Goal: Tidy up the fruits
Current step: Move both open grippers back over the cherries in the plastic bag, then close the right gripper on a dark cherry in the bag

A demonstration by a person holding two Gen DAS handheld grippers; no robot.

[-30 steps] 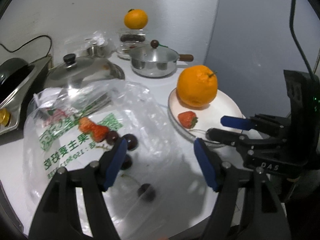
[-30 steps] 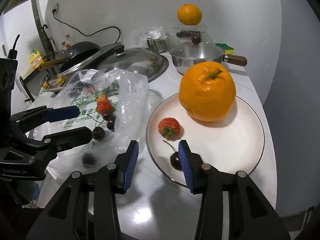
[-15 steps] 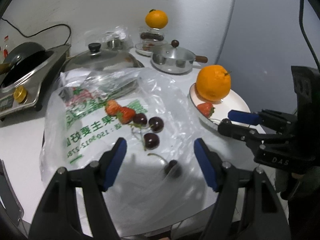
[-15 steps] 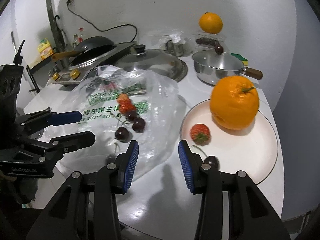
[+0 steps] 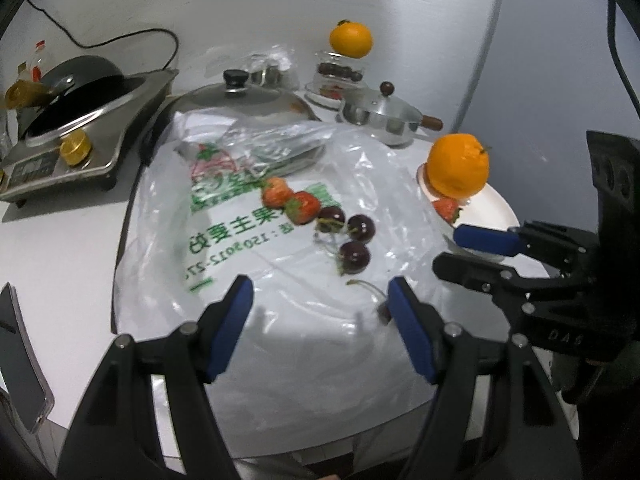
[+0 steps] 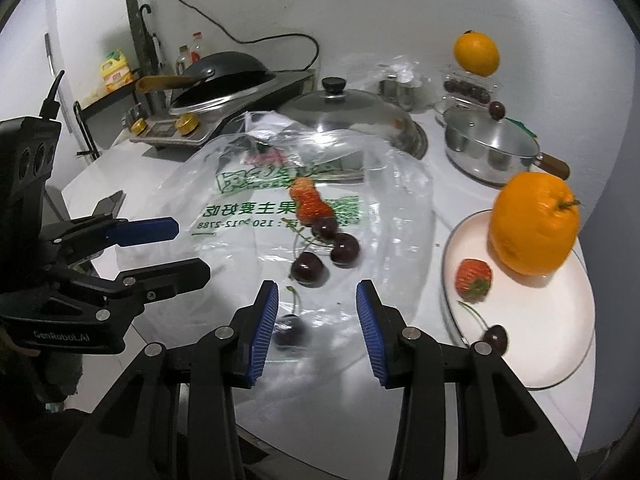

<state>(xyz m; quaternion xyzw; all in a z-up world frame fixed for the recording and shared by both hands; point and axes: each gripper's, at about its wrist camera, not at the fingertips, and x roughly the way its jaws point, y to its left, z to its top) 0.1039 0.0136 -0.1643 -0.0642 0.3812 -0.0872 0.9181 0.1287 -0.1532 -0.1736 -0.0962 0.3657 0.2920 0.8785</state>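
Countertop (image 6: 120, 184) first: I see the printed plastic bag (image 6: 240, 184) spread across its middle, reaching the near edge, and the white plate (image 6: 560, 344) at the right edge holding a big orange (image 6: 534, 224), one strawberry (image 6: 474, 278) and one cherry (image 6: 495, 338). On the bag lie two strawberries (image 6: 310, 202), three cherries (image 6: 334, 250) and a stray cherry (image 6: 289, 330) by the near edge. My right gripper (image 6: 316, 328) is part-open and empty over that stray cherry; my left gripper (image 5: 320, 320) gapes wider, also empty. I'd centre the right pads on the cherry's body, not the stem, and close softly to avoid pinching the film.
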